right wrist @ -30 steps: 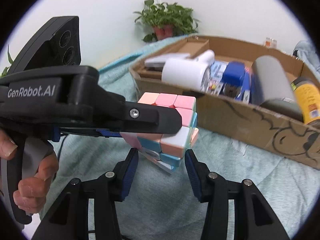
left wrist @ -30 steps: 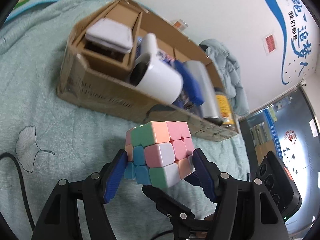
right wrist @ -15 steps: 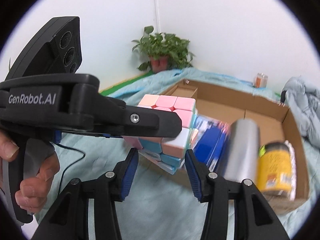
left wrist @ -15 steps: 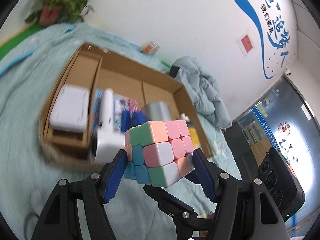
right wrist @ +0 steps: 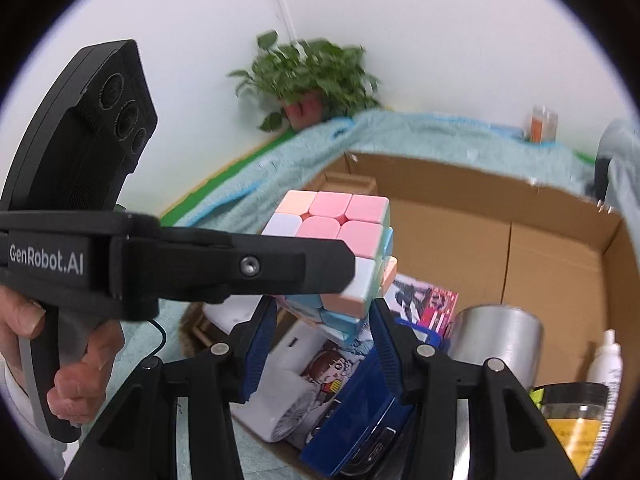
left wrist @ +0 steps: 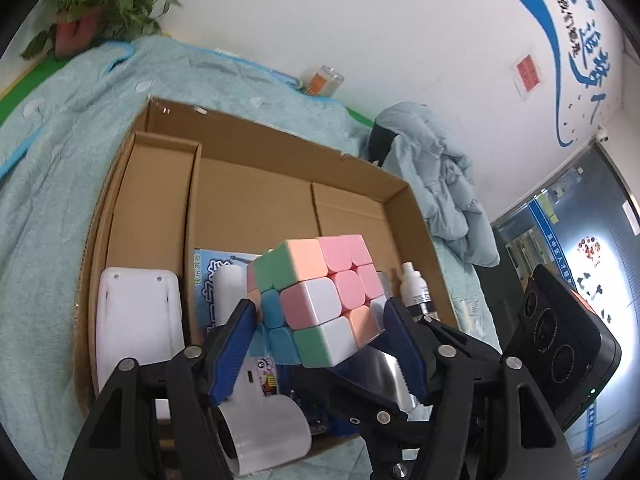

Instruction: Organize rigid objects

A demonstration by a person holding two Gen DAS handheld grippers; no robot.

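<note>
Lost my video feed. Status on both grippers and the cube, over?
Left gripper on pastel puzzle cube, jaws closing. Right gripper clamps its lower layers. Cube above cardboard box; mug, steel cup crowd the near end.

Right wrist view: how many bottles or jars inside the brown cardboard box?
2. A white plastic bottle stands by the brown cardboard box's right wall; a black-lidded jar with a yellow label sits just in front of it. Others may be hidden behind nearer things.
</note>
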